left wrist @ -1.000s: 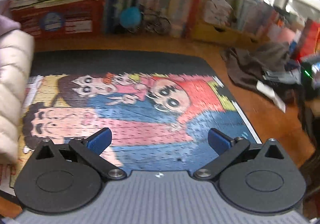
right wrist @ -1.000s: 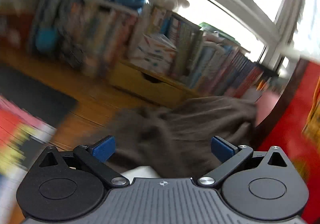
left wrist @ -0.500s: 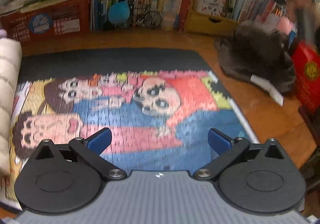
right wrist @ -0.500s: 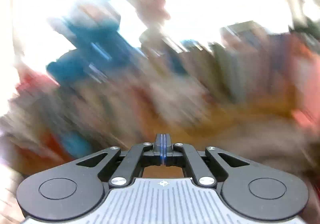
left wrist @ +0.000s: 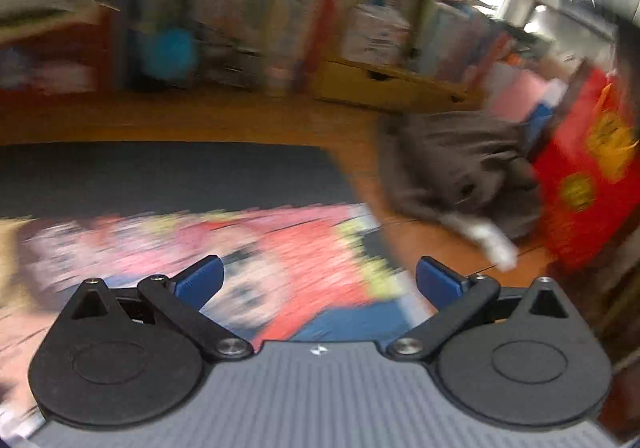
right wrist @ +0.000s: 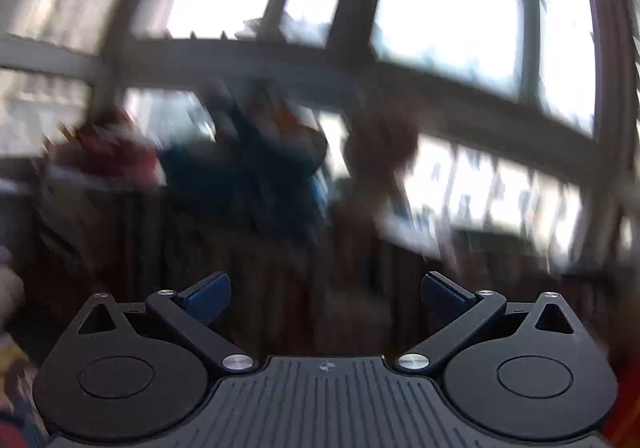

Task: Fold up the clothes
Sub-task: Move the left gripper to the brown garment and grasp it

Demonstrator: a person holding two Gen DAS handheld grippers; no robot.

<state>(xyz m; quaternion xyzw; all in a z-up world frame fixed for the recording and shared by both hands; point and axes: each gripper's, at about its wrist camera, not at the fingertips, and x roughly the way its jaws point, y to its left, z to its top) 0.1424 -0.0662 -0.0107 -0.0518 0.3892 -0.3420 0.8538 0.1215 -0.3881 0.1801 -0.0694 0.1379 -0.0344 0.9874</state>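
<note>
Above puzzle mat (left wrist: 168, 176): left gripper (left wrist: 318, 280) level, fingers spread, empty; grey garment (left wrist: 460, 172) crumpled beyond mat's right edge. Right gripper (right wrist: 326, 298) tilted up toward window (right wrist: 440, 0), fingers spread, empty.

A colourful jigsaw puzzle (left wrist: 256, 248) lies on a dark mat (left wrist: 160, 172), books (left wrist: 280, 8) far behind, red box (left wrist: 588, 176) right.

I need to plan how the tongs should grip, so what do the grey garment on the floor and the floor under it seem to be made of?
The grey garment looks like soft matte knit or jersey cloth: it lies in a crumpled heap with loose folds, and a white tag or lining shows at its near edge. Blur hides the weave. The floor looks like smooth orange-brown wood with a slight sheen; faint plank seams show.
</note>
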